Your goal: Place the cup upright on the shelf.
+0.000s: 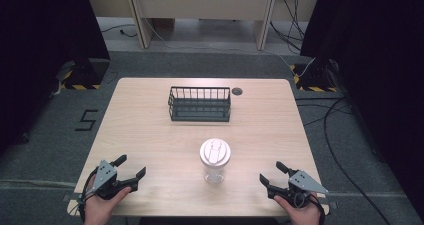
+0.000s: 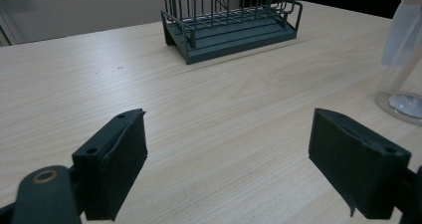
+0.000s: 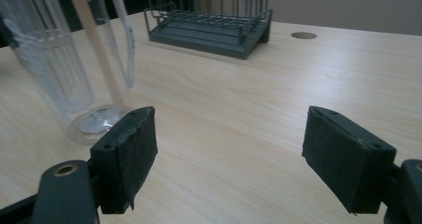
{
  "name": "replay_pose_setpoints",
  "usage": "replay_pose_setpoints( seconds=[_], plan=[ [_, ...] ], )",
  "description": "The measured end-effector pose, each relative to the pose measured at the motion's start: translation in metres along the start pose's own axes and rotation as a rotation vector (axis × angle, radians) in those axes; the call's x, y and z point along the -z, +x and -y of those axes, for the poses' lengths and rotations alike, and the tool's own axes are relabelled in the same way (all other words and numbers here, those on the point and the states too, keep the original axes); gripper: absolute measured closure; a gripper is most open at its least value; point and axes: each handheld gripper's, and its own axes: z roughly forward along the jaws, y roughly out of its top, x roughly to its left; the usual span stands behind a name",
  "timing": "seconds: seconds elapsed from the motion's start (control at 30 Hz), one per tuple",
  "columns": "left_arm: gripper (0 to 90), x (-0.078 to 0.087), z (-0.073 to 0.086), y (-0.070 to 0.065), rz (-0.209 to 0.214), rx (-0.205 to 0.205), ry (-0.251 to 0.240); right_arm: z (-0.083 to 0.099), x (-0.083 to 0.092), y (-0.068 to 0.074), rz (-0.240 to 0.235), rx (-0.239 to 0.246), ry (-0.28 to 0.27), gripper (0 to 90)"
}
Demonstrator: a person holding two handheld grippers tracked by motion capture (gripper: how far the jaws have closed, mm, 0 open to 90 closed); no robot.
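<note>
Resting on the surface [image 1: 165, 135], both the left hand-held gripper [image 1: 131, 167] and right hand-held gripper [image 1: 271, 173] stand released. Between them stands the clear cup [image 1: 216, 160]; beyond, the wire basket [image 1: 200, 104]. Approach stage: next, 1 gripper must close in.

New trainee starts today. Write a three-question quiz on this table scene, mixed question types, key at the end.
1. True or false: the clear cup stands inside the wire basket.
2. Which is open: A left gripper alone, B right gripper alone, C both?
3. Fill in: the cup's white lid is ___ the cup.

Key: 1 false, it stands on the table, nearer the person than the basket. 2 C. 3 on.
</note>
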Motion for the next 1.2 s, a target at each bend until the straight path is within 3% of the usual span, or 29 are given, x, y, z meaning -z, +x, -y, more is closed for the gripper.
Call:
replay_pose_setpoints(
  seconds=[0.63, 1.2],
  plan=[
    [14.6, 0.0, 0.0, -0.003, 0.009, -0.007, -0.003, -0.017, -0.026, 0.042, -0.173, 0.081, -0.007, 19.6],
    [14.6, -0.001, 0.001, -0.005, 0.025, -0.002, 0.002, -0.02, -0.053, 0.06, -0.246, 0.108, 0.023, 18.9]
  ],
)
